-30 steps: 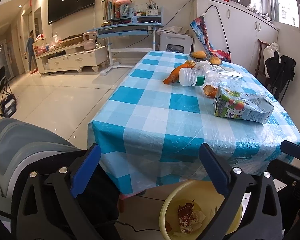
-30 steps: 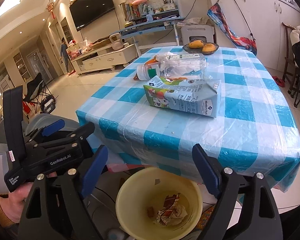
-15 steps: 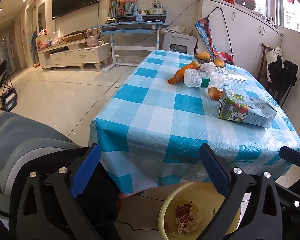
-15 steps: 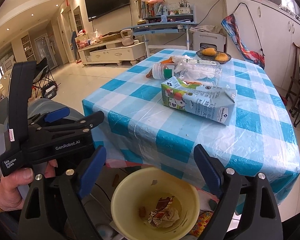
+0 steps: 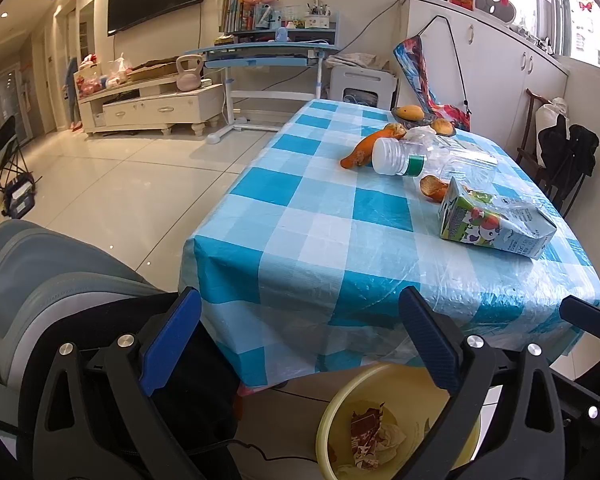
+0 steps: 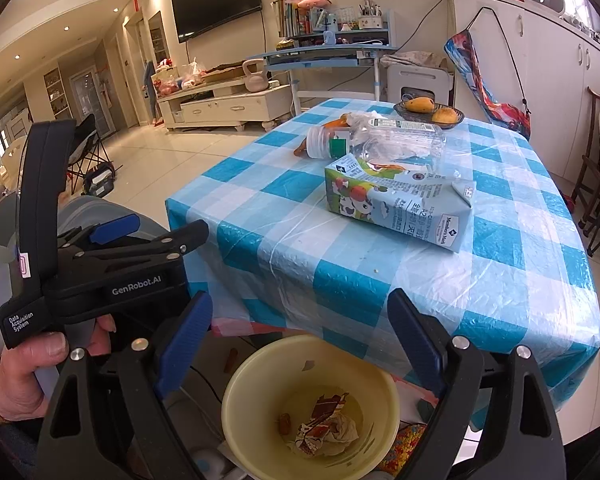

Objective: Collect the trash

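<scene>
Both grippers, left (image 5: 300, 344) and right (image 6: 300, 344), released, empty, above bin (image 6: 384, 380); carton (image 6: 400, 204) near; risk: bottle (image 6: 380, 140) rolling off if nudged.

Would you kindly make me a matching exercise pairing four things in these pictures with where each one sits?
Things:
1. milk carton
2. clear plastic bottle
3. crumpled wrapper
4. mangoes

Places:
A. inside the yellow bin on the floor
B. in a dark bowl at the table's far end
C. lying on its side, nearest the table's front edge
D. lying on its side just behind the carton

Pairs: 1-C, 2-D, 3-A, 4-B
</scene>
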Available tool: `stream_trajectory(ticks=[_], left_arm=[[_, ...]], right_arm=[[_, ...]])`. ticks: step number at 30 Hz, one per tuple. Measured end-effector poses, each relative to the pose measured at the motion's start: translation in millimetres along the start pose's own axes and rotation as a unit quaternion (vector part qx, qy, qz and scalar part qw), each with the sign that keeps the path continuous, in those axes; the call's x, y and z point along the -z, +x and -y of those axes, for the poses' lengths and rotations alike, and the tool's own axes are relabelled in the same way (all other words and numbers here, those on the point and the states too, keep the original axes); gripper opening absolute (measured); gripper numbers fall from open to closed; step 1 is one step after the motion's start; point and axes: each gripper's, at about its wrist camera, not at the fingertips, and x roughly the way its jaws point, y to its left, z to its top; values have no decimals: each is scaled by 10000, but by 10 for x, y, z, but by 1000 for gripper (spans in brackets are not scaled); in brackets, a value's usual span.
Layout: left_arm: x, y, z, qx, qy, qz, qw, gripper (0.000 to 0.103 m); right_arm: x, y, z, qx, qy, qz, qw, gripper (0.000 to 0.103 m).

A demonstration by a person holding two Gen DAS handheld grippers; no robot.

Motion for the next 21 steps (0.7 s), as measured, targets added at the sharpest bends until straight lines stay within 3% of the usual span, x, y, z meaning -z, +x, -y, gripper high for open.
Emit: stream_trajectory(ticks=[21], left_arm=[[4, 20, -22, -20, -23, -32, 10000, 95]], right_arm=[[4, 1, -2, 1, -4, -7, 10000, 86]])
